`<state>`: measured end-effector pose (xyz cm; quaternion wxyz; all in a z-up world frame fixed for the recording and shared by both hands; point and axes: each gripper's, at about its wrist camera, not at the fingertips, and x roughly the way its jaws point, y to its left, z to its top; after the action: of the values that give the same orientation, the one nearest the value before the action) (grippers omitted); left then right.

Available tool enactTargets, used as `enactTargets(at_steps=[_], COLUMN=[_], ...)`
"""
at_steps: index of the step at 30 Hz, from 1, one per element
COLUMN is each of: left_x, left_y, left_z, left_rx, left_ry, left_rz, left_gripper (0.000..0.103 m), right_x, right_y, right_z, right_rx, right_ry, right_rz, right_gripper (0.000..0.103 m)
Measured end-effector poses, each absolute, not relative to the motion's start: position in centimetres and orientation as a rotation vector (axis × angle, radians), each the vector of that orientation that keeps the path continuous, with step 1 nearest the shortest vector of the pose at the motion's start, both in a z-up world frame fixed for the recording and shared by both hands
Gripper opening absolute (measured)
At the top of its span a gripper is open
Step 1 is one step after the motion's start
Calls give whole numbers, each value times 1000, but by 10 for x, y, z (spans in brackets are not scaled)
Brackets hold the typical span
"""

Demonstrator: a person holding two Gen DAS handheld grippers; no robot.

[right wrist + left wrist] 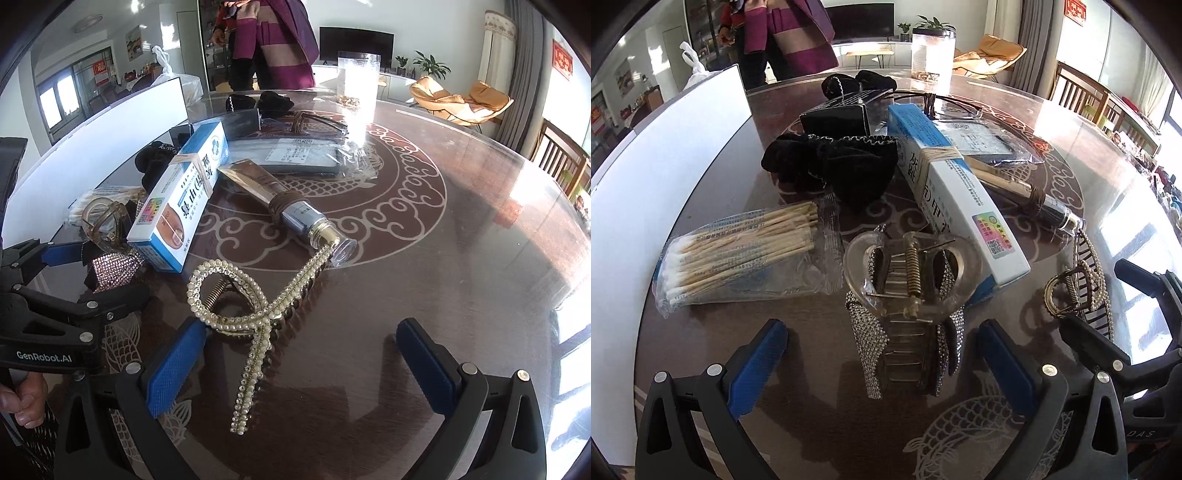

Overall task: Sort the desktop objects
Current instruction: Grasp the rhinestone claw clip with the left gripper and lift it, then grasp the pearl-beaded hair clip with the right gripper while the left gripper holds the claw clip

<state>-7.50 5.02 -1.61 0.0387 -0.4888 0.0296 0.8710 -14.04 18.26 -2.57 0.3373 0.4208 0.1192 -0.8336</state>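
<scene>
Sorting barely begun: my left tool (pixel 882 365) gapes around the rhinestone claw clip (pixel 908 295), my right tool (pixel 299 365) gapes around the pearl clip (pixel 240 314), everything heaped unsorted on the table (pixel 424 295).

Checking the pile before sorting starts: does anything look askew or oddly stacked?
Yes. The blue-and-white medicine box, bound with a rubber band, lies tilted across other items, its near end propped over the rhinestone hair claw. Nothing looks spilled or broken.
</scene>
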Motion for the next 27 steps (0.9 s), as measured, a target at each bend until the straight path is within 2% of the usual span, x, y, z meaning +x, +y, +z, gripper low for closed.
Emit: enactTargets(at_steps=[5, 9, 11, 22, 23, 24, 27], left_x=[-84, -70, -63, -9, -15, -16, -22], left_y=[49, 32, 24, -4, -2, -3, -3], left_z=[-15, -9, -6, -6, -8, -9, -12], left_rx=[-1512, -1436, -1427, -1384, -1386, -1398, -1426], left_ry=[106, 105, 122, 112, 116, 110, 89], left_rz=[2647, 2685, 2686, 2720, 2724, 2728, 2743], left_gripper=[102, 68, 56, 58, 63, 74, 87], right_x=[-137, -134, -133, -135, -135, -135, -133], right_y=[184, 184, 185, 181, 179, 177, 174], right_z=[-23, -22, -21, -26, -27, -29, -29], right_rx=[1076, 1056, 1043, 1087, 1096, 1105, 1093], right_ry=[313, 322, 324, 339, 345, 353, 372], right_rz=[-2195, -2198, -2207, -2160, -2147, -2133, -2119], right_gripper=[103, 103, 103, 103, 103, 103, 103])
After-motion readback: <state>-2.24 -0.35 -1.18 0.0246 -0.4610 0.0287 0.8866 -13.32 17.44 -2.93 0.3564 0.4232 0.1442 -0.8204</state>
